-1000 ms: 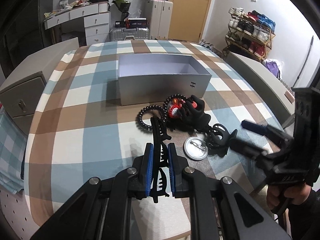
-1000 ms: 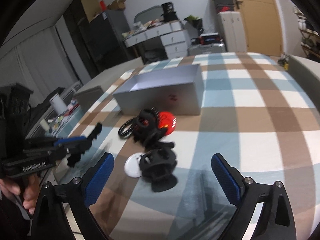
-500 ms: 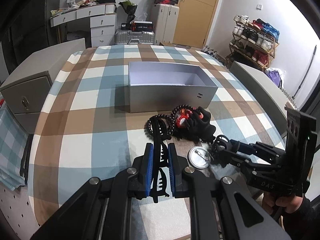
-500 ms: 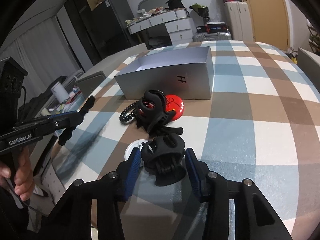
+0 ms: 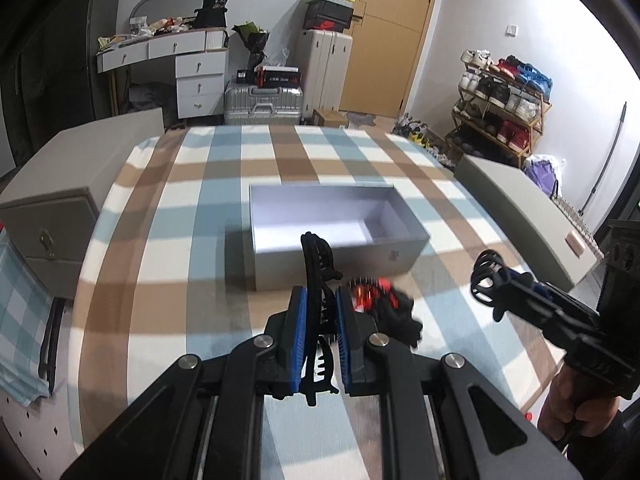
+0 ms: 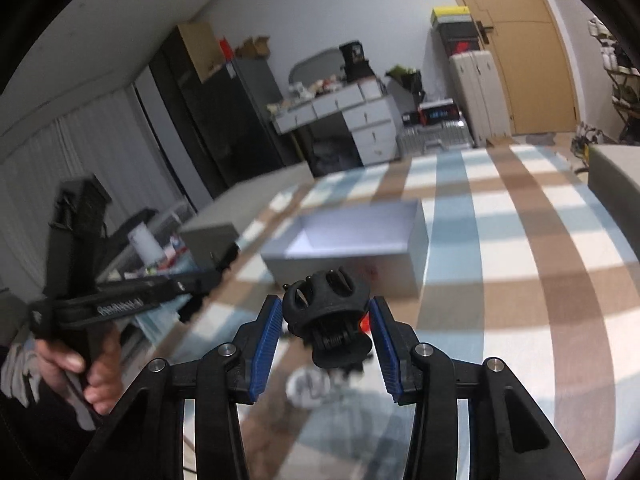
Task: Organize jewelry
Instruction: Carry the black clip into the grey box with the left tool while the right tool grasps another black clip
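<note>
My left gripper [image 5: 320,300] is shut on a long black toothed hair clip [image 5: 318,268] and holds it in the air just short of the open grey box [image 5: 336,224]. My right gripper [image 6: 325,312] is shut on a round black claw clip [image 6: 324,296], lifted above the table; it also shows at the right of the left wrist view [image 5: 486,276]. A pile of black and red hair accessories [image 5: 384,304] lies on the plaid cloth in front of the box. A white round badge [image 6: 316,388] lies blurred below the right gripper.
The box [image 6: 352,244] is empty inside. Grey cabinets [image 5: 48,216] flank the plaid table on both sides. A shoe rack [image 5: 500,100], suitcases and a white dresser stand beyond the table.
My right gripper closed on the round claw clip and lifted it off the table. My left gripper rose and moved forward with the long clip toward the box.
</note>
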`<state>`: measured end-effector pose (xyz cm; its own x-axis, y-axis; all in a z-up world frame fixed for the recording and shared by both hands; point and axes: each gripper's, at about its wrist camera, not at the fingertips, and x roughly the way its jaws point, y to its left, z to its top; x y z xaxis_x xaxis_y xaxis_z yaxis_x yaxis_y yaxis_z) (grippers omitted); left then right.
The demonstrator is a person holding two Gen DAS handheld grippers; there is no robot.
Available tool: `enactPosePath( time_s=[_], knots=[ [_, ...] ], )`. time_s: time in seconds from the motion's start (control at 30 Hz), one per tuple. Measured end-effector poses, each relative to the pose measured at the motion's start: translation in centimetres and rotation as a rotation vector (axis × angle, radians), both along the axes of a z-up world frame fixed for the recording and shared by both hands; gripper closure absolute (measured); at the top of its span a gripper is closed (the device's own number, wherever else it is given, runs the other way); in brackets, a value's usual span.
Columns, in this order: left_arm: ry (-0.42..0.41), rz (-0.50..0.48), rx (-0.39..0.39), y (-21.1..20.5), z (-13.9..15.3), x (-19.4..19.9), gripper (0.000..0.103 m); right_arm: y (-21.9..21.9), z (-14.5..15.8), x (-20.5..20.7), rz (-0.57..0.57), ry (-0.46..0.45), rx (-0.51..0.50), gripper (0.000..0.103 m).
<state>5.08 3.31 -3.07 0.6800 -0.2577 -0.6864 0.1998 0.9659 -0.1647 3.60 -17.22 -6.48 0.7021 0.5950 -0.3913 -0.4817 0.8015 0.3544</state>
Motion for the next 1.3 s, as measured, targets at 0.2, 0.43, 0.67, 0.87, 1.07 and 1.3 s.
enactPosePath(
  time_s=[0.2, 0.43, 0.67, 0.87, 1.07, 1.3],
  knots=[
    [-0.026, -0.006, -0.024, 0.0, 1.0, 2.7, 0.093, 0.7, 2.3, 3.6, 0.026, -0.036, 0.02, 0.059],
    [0.0, -0.018, -0.068, -0.4, 0.5, 6.3, 0.094, 2.5, 3.2, 7.8, 0.069, -0.034, -0.005, 0.059],
    [0.027, -0.021, -0.085, -1.0, -0.2, 8.5, 0.094, 3.7, 1.6, 11.7, 0.088, 0.021, -0.017, 0.059],
    [0.064, -0.05, -0.098, -1.7, -1.2, 9.7, 0.094, 4.1, -0.1, 13.8, 0.1, 0.078, -0.038, 0.059],
    [0.095, -0.071, -0.081, -2.0, -1.9, 10.0, 0.094, 4.6, -1.1, 14.4, 0.114, 0.1, -0.068, 0.059],
    [0.117, -0.086, -0.097, -1.6, -2.5, 10.4, 0.094, 5.4, -1.8, 15.2, 0.122, 0.133, -0.102, 0.059]
  ],
)
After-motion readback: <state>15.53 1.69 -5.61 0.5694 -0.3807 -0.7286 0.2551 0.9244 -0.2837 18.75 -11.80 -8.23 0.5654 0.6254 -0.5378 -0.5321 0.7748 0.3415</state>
